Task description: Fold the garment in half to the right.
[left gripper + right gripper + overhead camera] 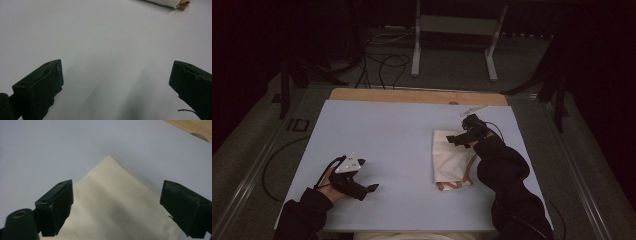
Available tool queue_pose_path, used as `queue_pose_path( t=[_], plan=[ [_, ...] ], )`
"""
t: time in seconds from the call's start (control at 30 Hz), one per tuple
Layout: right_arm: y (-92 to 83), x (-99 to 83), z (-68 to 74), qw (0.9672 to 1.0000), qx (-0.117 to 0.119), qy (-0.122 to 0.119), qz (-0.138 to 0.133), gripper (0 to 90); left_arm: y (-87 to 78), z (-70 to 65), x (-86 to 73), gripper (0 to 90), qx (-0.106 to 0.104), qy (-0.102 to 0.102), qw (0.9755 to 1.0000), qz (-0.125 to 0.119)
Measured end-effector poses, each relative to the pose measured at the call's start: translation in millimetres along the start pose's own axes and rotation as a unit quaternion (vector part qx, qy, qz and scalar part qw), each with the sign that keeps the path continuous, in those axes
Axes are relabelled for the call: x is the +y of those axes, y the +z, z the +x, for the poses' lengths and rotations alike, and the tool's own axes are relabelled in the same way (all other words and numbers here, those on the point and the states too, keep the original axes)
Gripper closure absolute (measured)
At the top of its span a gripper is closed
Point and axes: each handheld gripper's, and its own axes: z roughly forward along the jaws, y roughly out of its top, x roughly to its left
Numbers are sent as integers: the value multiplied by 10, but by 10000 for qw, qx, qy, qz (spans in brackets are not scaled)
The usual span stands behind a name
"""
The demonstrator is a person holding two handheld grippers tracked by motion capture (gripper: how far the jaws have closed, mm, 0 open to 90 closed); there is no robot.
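A folded cream cloth bag (451, 156) with brown straps lies flat on the pale blue table top (397, 135), right of centre. My right gripper (455, 139) hovers over the bag's far end, open, its jaws wide apart with nothing between them. In the right gripper view the bag's corner (117, 202) lies just below the spread jaws. My left gripper (371, 188) rests near the table's front left, open and empty, pointing right toward the bag. The bag's strap end (172, 3) sits far off at the top of the left gripper view.
A bare wooden strip (412, 95) runs along the table's far edge. Beyond it stand a metal frame (452, 35) and loose cables (382, 65) on the dark floor. The person's dark sleeves (507, 180) come in from the front edge.
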Motion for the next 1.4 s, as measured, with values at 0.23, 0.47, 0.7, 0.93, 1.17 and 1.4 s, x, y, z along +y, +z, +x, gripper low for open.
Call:
queue_pose_path(
  t=[0.23, 0.47, 0.7, 0.93, 1.17, 1.4],
  plan=[
    [-128, -9, 48, 9998, 101, -56, -185, 111, -31, 6, 2, 2, -15, -9, 10000, -28],
    [-290, -48, 111, 9992, 137, -168, -343, 111, -76, 22, -9, 2, 14, -50, 10000, -38],
    [-421, -132, 149, 9989, 131, -172, -407, 110, -104, 38, -36, 2, 28, -88, 9999, -46],
    [-539, -263, 182, 9986, 81, -205, -471, 110, -137, 50, -63, 2, 60, -114, 9999, -43],
    [-604, -466, 211, 9986, 46, -146, -508, 110, -200, 65, -101, 2, 125, -166, 9998, -70],
    [-675, -640, 266, 9976, -19, -170, -667, 110, -231, 82, -143, 2, 190, -219, 9996, -56]
  ],
)
